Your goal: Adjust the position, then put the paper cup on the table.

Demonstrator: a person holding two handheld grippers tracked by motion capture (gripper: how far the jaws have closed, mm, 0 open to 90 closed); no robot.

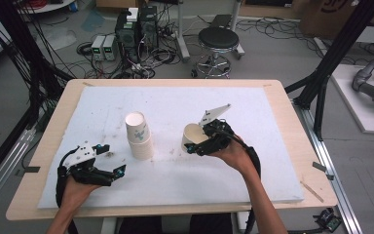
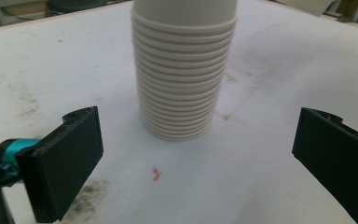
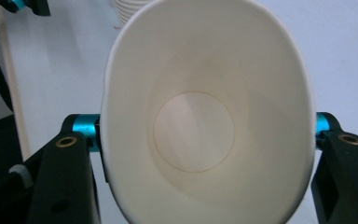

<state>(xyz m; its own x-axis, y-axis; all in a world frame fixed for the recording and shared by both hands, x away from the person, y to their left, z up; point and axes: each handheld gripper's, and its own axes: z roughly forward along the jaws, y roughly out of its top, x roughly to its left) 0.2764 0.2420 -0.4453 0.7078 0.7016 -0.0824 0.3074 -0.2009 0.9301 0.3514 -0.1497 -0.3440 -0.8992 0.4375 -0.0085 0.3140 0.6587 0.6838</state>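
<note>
The right gripper [image 1: 198,145] squeezes a single paper cup [image 1: 193,135] oval above the bench [image 1: 185,175]; no readable writing. The left gripper [image 1: 108,162], jaws wide, faces the cup stack [image 1: 139,135], whose rims are countable in its own view

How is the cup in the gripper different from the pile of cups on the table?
The single white paper cup is tipped and squeezed oval in the right gripper; the tall stack of white paper cups stands upright and round, untouched. One cup against many nested. Both are white paper.
</note>
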